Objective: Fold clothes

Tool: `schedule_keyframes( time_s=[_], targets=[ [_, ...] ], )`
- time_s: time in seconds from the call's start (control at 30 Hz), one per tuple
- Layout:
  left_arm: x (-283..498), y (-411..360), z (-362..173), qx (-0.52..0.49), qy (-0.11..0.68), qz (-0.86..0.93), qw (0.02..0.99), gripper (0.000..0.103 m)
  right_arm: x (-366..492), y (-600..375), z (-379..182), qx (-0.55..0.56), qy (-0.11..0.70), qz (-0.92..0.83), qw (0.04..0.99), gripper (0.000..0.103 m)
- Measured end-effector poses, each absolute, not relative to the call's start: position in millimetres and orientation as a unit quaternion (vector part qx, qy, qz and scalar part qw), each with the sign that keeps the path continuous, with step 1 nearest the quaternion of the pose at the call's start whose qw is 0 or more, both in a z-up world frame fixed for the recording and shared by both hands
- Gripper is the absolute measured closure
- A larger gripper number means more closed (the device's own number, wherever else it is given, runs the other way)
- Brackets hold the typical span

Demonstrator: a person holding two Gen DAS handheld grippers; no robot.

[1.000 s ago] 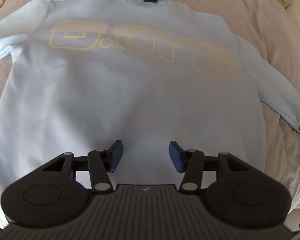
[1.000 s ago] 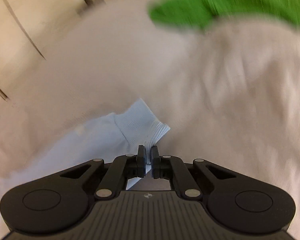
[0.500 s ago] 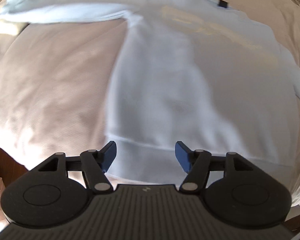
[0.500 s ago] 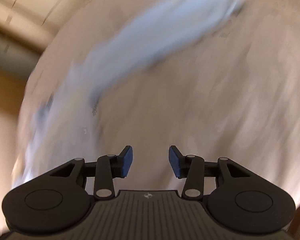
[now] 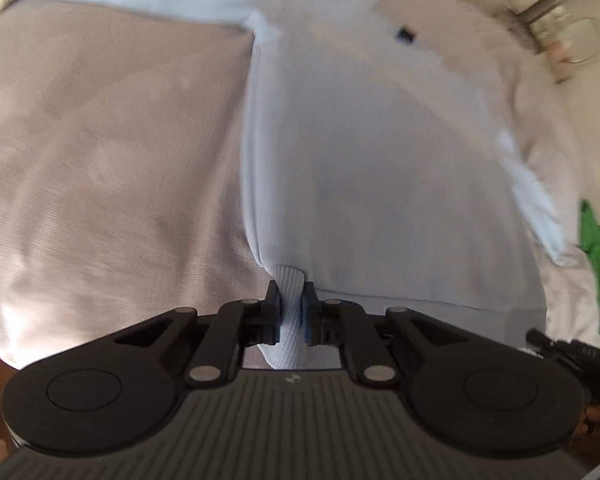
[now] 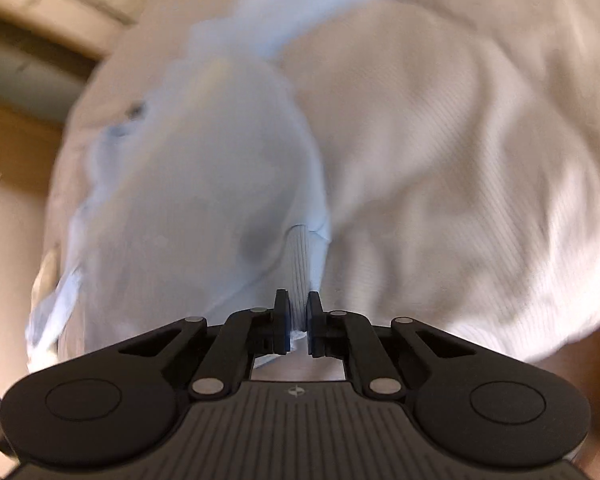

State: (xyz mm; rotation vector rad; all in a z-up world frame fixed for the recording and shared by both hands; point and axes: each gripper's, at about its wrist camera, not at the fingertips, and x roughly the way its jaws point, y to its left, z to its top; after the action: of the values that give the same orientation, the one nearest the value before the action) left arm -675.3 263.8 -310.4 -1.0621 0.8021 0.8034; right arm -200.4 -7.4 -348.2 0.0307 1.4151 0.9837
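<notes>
The left gripper [image 5: 291, 312] pinches the ribbed hem at one bottom corner of the pale blue sweatshirt [image 5: 380, 168], and the right gripper [image 6: 298, 318] pinches the hem at the other. The sweatshirt lies spread on the beige bedcover [image 5: 100, 152]. To fold well, lift both corners together, evenly, keeping the hem taut.
</notes>
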Motion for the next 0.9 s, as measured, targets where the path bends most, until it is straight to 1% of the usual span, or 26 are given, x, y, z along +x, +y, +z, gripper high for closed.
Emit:
schedule_keyframes(
  time_s=[0.03,0.13,0.23,0.27,0.3,0.33,0.37,0.4,0.43,0.47,0.5,0.53,0.6,0.7,0.77,0.83,0.9],
  targets=[
    [-681,265,-312,-0.482,0.363,0.361,0.711,0.096,-206,-6,-337,0.007,0.607,0.449,0.656,0.096],
    [-686,268,-328,-0.485,0.381,0.356,0.702,0.095,-195,-9,-331,-0.011,0.599,0.445,0.666,0.097],
    [-668,272,-353,-0.47,0.418,0.361,0.689,0.092,-199,-12,-365,-0.046,0.624,0.399,0.671,0.098],
    [-666,272,-350,-0.459,0.426,0.364,0.689,0.091,-200,-12,-376,-0.053,0.629,0.387,0.672,0.098],
    [-664,272,-347,-0.449,0.433,0.367,0.69,0.087,-200,-5,-377,-0.061,0.632,0.381,0.672,0.097],
    [-662,272,-345,-0.439,0.441,0.37,0.69,0.079,-200,3,-378,-0.068,0.635,0.375,0.672,0.095],
    [-662,272,-340,-0.427,0.448,0.376,0.689,0.073,-201,10,-379,-0.076,0.638,0.369,0.671,0.09],
    [-666,271,-333,-0.414,0.456,0.389,0.685,0.062,-201,18,-380,-0.084,0.641,0.363,0.671,0.077],
    [-669,271,-326,-0.401,0.463,0.403,0.68,0.061,-201,25,-379,-0.094,0.641,0.357,0.672,0.069],
    [-672,271,-317,-0.389,0.468,0.42,0.674,0.063,-203,29,-369,-0.126,0.622,0.349,0.689,0.065],
    [-673,272,-310,-0.373,0.473,0.435,0.669,0.074,-204,34,-358,-0.155,0.601,0.342,0.706,0.064],
    [-671,272,-302,-0.35,0.476,0.448,0.671,0.078,-204,37,-346,-0.168,0.578,0.338,0.724,0.064],
    [-655,271,-289,-0.318,0.465,0.448,0.695,0.078,-202,46,-328,-0.188,0.535,0.346,0.748,0.064],
    [-618,267,-289,-0.311,0.44,0.415,0.734,0.078,-209,76,-319,-0.21,0.479,0.404,0.751,0.064],
    [-596,264,-303,-0.304,0.442,0.402,0.742,0.076,-221,102,-332,-0.231,0.455,0.454,0.73,0.064],
    [-589,258,-323,-0.315,0.457,0.411,0.723,0.075,-233,127,-350,-0.257,0.437,0.496,0.705,0.064],
    [-590,250,-338,-0.334,0.469,0.428,0.697,0.077,-238,126,-369,-0.291,0.459,0.493,0.68,0.064]
  ],
)
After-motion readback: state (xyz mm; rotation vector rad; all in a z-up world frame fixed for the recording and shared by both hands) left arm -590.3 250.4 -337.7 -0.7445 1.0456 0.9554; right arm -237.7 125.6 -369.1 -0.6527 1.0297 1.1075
